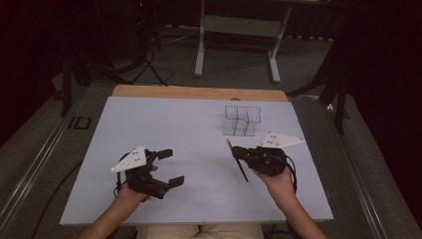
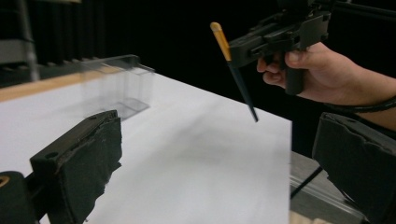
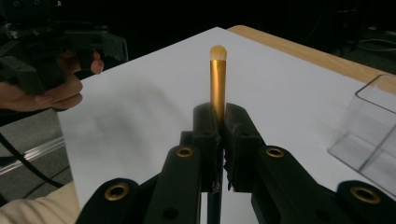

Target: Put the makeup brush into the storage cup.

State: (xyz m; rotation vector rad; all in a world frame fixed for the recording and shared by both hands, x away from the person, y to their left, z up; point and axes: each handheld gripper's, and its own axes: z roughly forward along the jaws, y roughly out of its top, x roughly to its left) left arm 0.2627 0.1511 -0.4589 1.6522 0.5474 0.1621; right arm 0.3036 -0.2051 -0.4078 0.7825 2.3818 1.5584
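Gold-ferruled, with a slim dark handle, the thin makeup brush (image 3: 217, 79) sits clamped in the right claw (image 1: 242, 153), held above the white desk (image 1: 199, 124) with its pale tip raised and its handle slanting down. Its bristle end is small and hard to make out. Just beyond stands a clear plastic compartment organizer (image 1: 242, 120), apparently empty. The left claw (image 1: 169, 168) hovers well apart, jaws spread, holding nothing.
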